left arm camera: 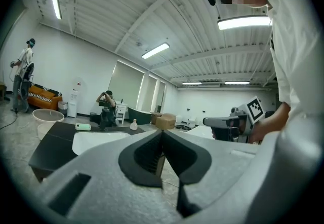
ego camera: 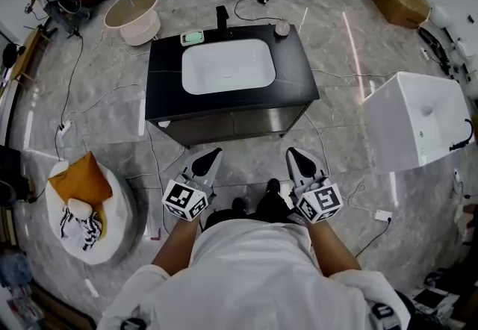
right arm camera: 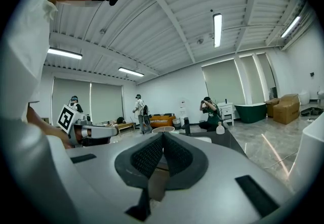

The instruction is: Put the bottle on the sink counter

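A black sink counter (ego camera: 164,75) with a white basin (ego camera: 228,67) stands on the floor in front of me. A small pale bottle (ego camera: 281,28) stands upright on its far right corner, also seen in the left gripper view as the bottle (left arm camera: 133,125) and in the right gripper view as the bottle (right arm camera: 220,128). My left gripper (ego camera: 213,151) and right gripper (ego camera: 293,151) are held side by side in front of the counter's near edge, well short of the bottle. In each gripper view, the left gripper (left arm camera: 162,133) and the right gripper (right arm camera: 163,135) have their pads together with nothing between them.
A green soap dish (ego camera: 192,37) and a black faucet (ego camera: 222,19) sit at the counter's back edge. A white tub-like block (ego camera: 418,123) stands at the right, a round beige basin (ego camera: 133,11) at the back left, a white beanbag with an orange cushion (ego camera: 86,201) at the left. Cables cross the floor.
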A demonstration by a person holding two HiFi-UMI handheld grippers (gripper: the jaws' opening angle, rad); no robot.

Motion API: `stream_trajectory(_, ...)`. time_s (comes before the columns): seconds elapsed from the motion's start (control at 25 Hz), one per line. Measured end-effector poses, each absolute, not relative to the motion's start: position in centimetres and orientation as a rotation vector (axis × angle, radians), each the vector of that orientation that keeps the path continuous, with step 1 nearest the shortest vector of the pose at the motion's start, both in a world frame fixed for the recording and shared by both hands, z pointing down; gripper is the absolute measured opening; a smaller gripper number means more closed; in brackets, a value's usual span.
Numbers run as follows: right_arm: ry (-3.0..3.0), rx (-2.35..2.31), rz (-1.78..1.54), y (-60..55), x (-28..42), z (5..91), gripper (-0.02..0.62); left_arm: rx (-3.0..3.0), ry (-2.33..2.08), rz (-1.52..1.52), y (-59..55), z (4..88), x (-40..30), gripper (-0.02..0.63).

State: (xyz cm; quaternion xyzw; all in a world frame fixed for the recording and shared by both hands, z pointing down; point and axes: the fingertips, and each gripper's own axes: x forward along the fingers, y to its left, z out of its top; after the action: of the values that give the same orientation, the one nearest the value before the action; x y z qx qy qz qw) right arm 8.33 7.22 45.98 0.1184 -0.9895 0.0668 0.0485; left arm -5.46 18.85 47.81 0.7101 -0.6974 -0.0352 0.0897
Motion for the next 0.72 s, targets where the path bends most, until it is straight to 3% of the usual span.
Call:
stream_trajectory(0.4, -3.046, 0.264, 0.033, 8.3, 7.2, 44.2, 0.015, 2.164, -2.026, -0.158, 19.4, 47.5, -6.0, 0.015)
stream_trajectory(0.72, -3.025, 0.319, 0.118, 7.8, 9.3, 45.6, 0.015, 2.208, -1.948, -0.157, 17.9, 48.5, -4.4, 0.015)
